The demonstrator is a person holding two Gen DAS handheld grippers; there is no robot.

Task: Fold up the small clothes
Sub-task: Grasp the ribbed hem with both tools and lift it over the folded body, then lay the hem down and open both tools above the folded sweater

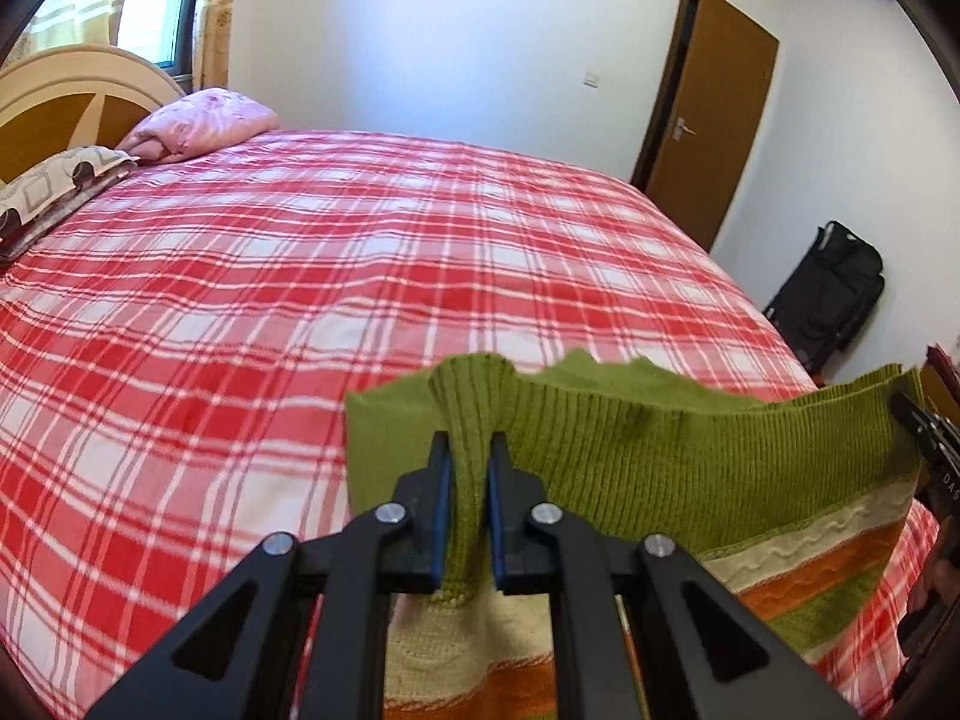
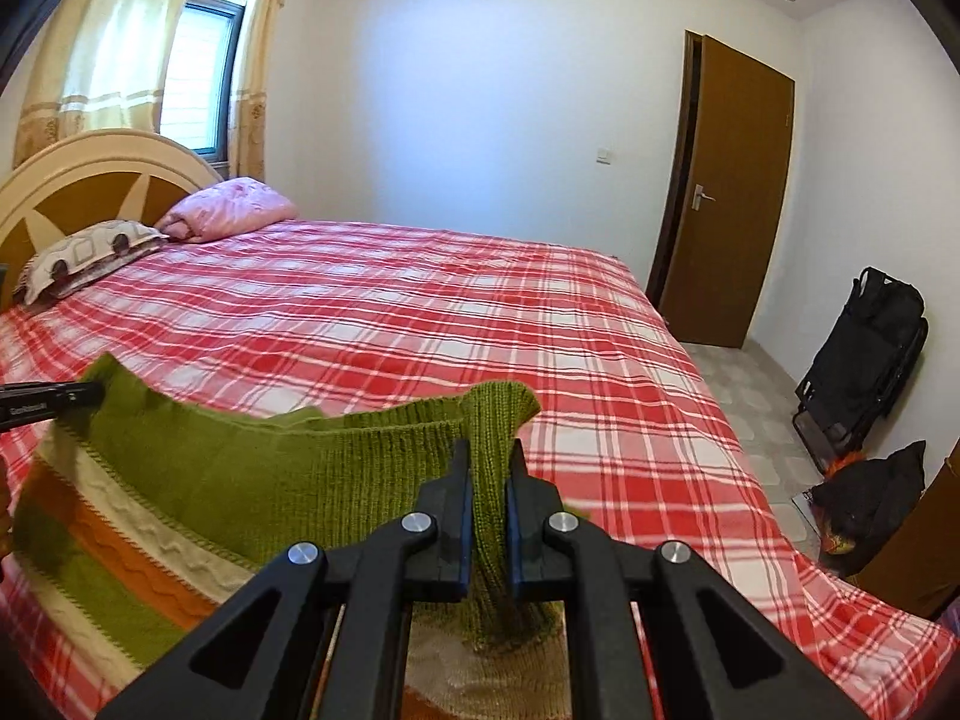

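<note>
A small knit sweater [image 1: 690,468] with a green ribbed band and cream, orange and green stripes hangs between my two grippers above the red plaid bed [image 1: 300,276]. My left gripper [image 1: 469,444] is shut on one corner of the green ribbed band. My right gripper [image 2: 487,450] is shut on the other corner of the sweater [image 2: 252,480]. The right gripper shows at the right edge of the left wrist view [image 1: 924,426]. The left gripper shows at the left edge of the right wrist view [image 2: 84,393]. The band is stretched between them; the striped body droops to the bed.
Pillows [image 2: 90,252] and a pink folded blanket [image 2: 234,207] lie by the headboard [image 2: 90,180]. A brown door [image 2: 726,192] stands ajar at the far right. A folded black chair [image 2: 864,360] and dark bags [image 2: 864,504] sit on the floor right of the bed.
</note>
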